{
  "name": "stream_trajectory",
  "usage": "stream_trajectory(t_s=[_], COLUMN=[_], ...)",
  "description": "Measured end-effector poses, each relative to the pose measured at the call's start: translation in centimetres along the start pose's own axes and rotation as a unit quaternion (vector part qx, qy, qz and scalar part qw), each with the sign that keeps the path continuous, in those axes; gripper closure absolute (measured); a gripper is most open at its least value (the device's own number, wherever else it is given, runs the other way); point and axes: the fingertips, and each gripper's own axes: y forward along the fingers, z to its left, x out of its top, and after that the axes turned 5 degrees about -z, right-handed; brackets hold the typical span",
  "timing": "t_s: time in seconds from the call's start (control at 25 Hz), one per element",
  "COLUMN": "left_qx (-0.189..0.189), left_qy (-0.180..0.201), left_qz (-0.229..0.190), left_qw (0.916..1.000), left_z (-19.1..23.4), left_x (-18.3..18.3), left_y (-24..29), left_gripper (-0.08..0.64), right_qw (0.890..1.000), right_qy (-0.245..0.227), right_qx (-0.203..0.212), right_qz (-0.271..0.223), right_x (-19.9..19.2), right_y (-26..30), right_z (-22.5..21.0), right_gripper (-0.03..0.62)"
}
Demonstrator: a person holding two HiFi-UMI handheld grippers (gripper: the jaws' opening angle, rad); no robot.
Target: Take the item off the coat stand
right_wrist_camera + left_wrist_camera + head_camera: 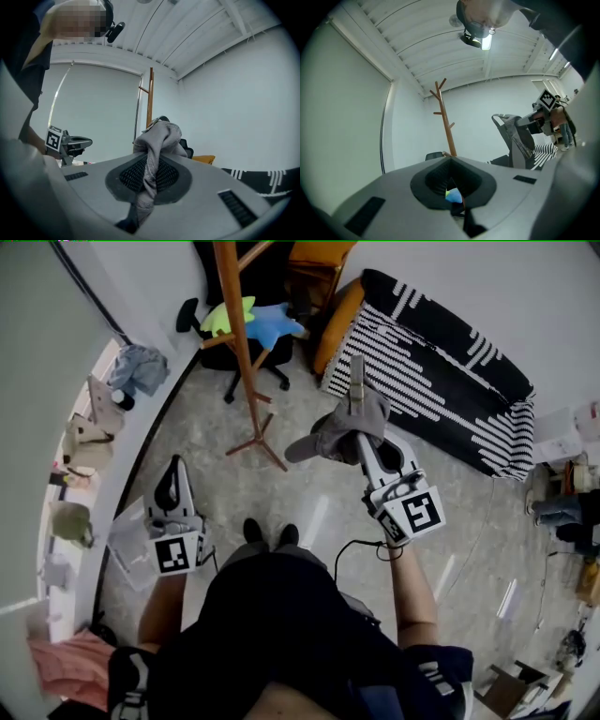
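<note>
Your right gripper (147,177) grasps just a fold of the grey cap (339,432); a quick swing could slip it free. Your left gripper (453,186), at 8 o'clock, sits clenched and empty.

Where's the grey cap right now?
Head view, right of centre: the grey cap is clamped in the right gripper, clear of the wooden coat stand standing to its left.

A black-and-white striped sofa (441,371) stands beside an orange cushion (333,329), near a black office chair (272,354).
</note>
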Motion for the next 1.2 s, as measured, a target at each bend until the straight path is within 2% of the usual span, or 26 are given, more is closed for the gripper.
stream_trajectory(t_s=[0.4, 0.8, 1.2], left_qx=[0.0, 0.0, 0.002], left_qy=[0.004, 0.001, 0.003], left_qz=[0.001, 0.002, 0.003], left_qw=[1.0, 1.0, 1.0], left_z=[0.2, 0.0, 0.2], left_x=[-0.3, -0.4, -0.4], left_y=[0.6, 0.6, 0.6], left_gripper=[0.537, 0.537, 0.537], right_qw=[0.999, 0.997, 0.997], right_qy=[0.049, 0.055, 0.053], right_qx=[-0.012, -0.024, -0.035], right_qz=[0.02, 0.043, 0.05], right_x=[-3.8, -6.6, -7.8], right_y=[-2.1, -3.7, -4.5], right_z=[1.1, 1.7, 2.3], right_gripper=[0.561, 0.558, 0.558])
